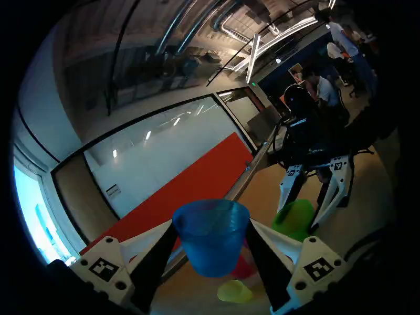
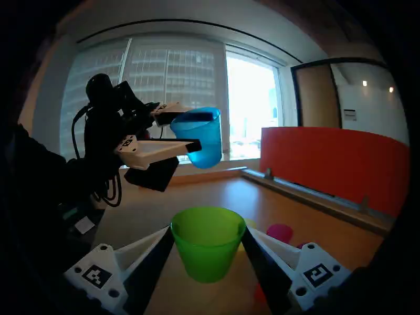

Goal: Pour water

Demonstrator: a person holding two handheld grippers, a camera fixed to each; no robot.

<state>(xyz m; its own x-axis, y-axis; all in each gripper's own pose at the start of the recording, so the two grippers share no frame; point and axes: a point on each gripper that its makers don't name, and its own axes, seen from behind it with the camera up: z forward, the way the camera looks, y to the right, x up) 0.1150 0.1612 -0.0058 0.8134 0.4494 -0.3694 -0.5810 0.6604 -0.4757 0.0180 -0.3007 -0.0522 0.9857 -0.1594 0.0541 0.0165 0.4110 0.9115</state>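
Note:
My left gripper (image 1: 211, 242) is shut on a translucent blue cup (image 1: 211, 236), held up in the air and tilted. From the right gripper view that same blue cup (image 2: 199, 135) hangs high at the left, clamped in the left gripper (image 2: 176, 131). My right gripper (image 2: 208, 247) is shut on a green cup (image 2: 208, 241), upright just above the wooden table (image 2: 294, 210). In the left gripper view the green cup (image 1: 295, 218) sits between the right gripper's fingers (image 1: 336, 191), lower and farther off. No water is visible in either cup.
A yellow cup (image 1: 234, 291) and a pink cup (image 2: 280, 231) stand on the table beyond the green one. A red partition (image 2: 336, 163) with a metal rail runs along the table's far side. Windows lie behind; people sit in the distance (image 1: 328, 89).

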